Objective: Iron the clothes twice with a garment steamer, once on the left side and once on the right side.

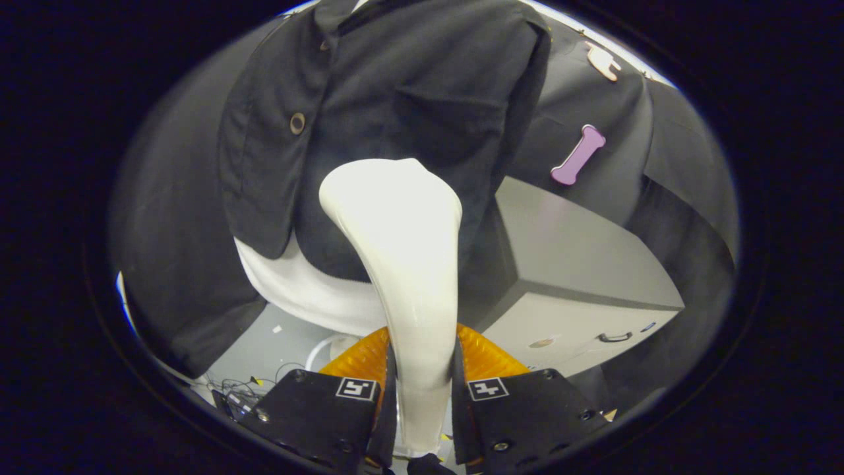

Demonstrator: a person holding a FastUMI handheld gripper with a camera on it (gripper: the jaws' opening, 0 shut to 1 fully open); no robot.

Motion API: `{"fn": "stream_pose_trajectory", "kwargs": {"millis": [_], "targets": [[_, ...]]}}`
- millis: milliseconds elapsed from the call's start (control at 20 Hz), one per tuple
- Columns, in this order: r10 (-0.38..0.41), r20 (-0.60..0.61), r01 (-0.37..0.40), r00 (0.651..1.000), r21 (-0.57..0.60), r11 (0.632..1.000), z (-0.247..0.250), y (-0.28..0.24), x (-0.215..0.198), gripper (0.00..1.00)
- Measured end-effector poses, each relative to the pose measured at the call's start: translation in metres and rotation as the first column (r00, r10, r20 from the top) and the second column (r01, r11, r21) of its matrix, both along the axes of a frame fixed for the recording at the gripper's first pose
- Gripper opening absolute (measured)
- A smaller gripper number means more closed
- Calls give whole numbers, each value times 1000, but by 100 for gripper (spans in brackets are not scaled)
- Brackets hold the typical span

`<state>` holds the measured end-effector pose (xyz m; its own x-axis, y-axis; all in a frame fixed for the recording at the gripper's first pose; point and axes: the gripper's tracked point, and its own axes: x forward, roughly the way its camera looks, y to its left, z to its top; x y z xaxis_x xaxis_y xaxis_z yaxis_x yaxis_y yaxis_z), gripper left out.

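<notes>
We have the gripper (420,386) clenched on the steamer (402,264): its 2 fingers press the handle from either side, and the white body rises from between them toward 12 o'clock, widening into the head.

The main risk, as we judge it, is the handle slipping. It looks smooth and glossy and tapers where the fingers hold it, so a sideways push against cloth could twist it in the grip and turn the head off the fabric. A second risk is the head catching the open front edge of the dark jacket (369,105) and dragging it aside rather than gliding over it. The grey cabinet (580,264) at 3 o'clock stands close enough that a wide stroke to the right could knock it.

The jacket hangs straight ahead of the fingers, beyond the steamer's head, over a white shirt (303,290) showing below its hem at 9 o'clock of the steamer. We cannot tell whether the head touches the cloth.
</notes>
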<state>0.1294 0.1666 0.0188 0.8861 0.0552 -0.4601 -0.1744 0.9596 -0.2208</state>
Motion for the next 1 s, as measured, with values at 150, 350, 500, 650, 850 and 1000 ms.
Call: {"fn": "stream_pose_trajectory", "kwargs": {"millis": [150,350,500,650,850,1000], "targets": [[10,73,-12,997,30,999,53,-2,-10,37],[49,178,-60,983,60,996,121,12,-27,37],[85,244,-104,966,65,992,170,32,-42,37],[121,291,-148,949,72,986,210,59,-50,37],[169,355,-202,920,58,978,262,103,-57,37],[190,399,-218,897,27,976,293,137,-57,37]]}}
